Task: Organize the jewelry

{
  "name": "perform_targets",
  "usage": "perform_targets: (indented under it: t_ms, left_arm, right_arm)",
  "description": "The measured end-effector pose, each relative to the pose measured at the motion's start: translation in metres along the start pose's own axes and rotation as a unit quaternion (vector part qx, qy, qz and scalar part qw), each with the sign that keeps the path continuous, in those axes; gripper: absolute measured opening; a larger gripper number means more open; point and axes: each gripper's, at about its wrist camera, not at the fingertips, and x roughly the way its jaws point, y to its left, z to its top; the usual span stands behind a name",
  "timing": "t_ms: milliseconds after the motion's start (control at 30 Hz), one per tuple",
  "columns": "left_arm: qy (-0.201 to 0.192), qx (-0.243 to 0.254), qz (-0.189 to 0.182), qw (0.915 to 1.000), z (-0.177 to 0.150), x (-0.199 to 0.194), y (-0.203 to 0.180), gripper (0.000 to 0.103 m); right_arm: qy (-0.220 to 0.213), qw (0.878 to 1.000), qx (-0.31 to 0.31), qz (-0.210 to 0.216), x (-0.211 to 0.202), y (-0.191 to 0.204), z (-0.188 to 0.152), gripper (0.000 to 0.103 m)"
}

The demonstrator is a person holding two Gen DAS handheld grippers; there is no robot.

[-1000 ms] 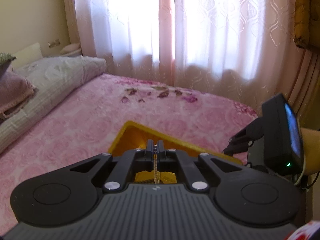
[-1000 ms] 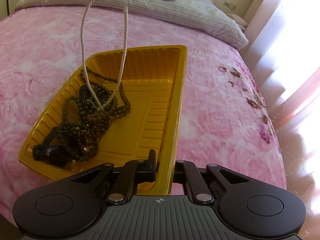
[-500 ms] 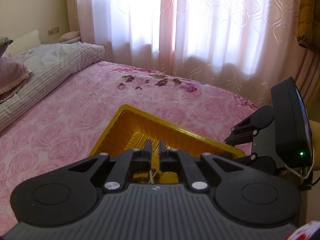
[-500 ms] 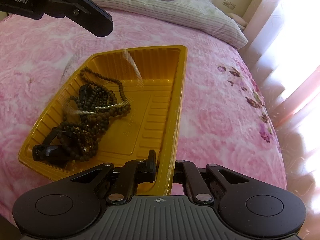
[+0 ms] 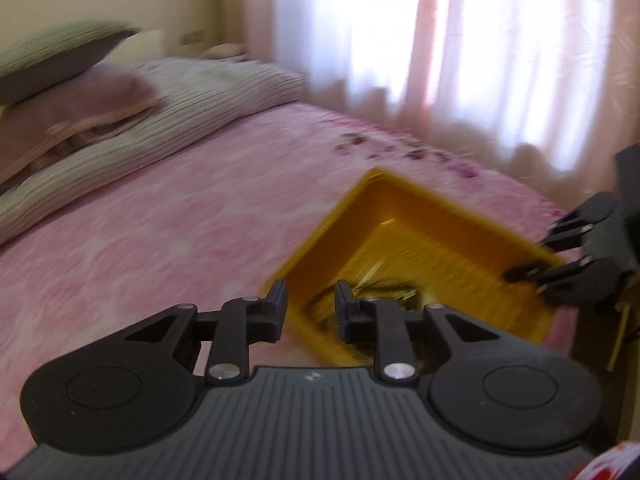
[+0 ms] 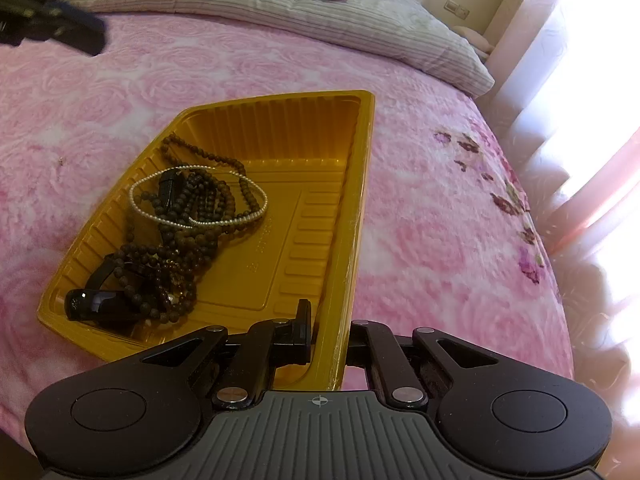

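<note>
Jewelry: pearl strand [image 6: 198, 196] lying on dark bead necklaces [image 6: 188, 236] at the 9 o'clock side of yellow tray [image 6: 352, 184], with a black watch-like item [image 6: 96, 300] at the 8 o'clock corner. Tray set on pink bedspread [image 6: 440, 208]. Right gripper [image 6: 326, 328] clamped on tray rim at 6 o'clock, one finger inside the wall, one outside. Left gripper [image 5: 310, 300] spread wide, empty, hovering beyond the tray's near corner [image 5: 440, 220]. Step judged: deposit of one piece complete, tray steadied. Next move calls for locating another loose piece; none visible on the bedspread. Left wrist view motion-blurred; tray contents there unreadable. Left gripper in right wrist view cut off at 10 o'clock, blurred. Small speck at 9 o'clock on bedspread unidentifiable.
</note>
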Motion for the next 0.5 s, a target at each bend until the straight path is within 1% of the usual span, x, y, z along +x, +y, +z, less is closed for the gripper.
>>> perform_targets:
  t_ms: [133,167,267,367,500]
  left_arm:
    - [0.005,-0.028,0.056,0.998,-0.032,-0.014,0.037,0.024]
    - [0.006,-0.035,0.067,0.9971,-0.04,-0.017,0.045,0.026]
    - [0.011,-0.054,0.098,0.9937,-0.067,-0.019,0.063,0.026]
    - [0.009,-0.072,0.111,0.9912,-0.092,-0.018,0.069,0.026]
    - [0.003,-0.092,0.109,0.9898,-0.119,-0.007,0.061,0.026]
  right_arm:
    - [-0.001,1.0,-0.002,-0.002,-0.001,0.001,0.001,0.007]
    - [-0.001,1.0,-0.002,-0.002,-0.001,0.001,0.001,0.007]
    - [-0.001,1.0,-0.002,-0.002,-0.001,0.001,0.001,0.007]
    - [0.0,1.0,-0.003,-0.003,-0.001,0.002,0.001,0.007]
    - [0.0,1.0,-0.003,-0.003,-0.001,0.002,0.001,0.007]
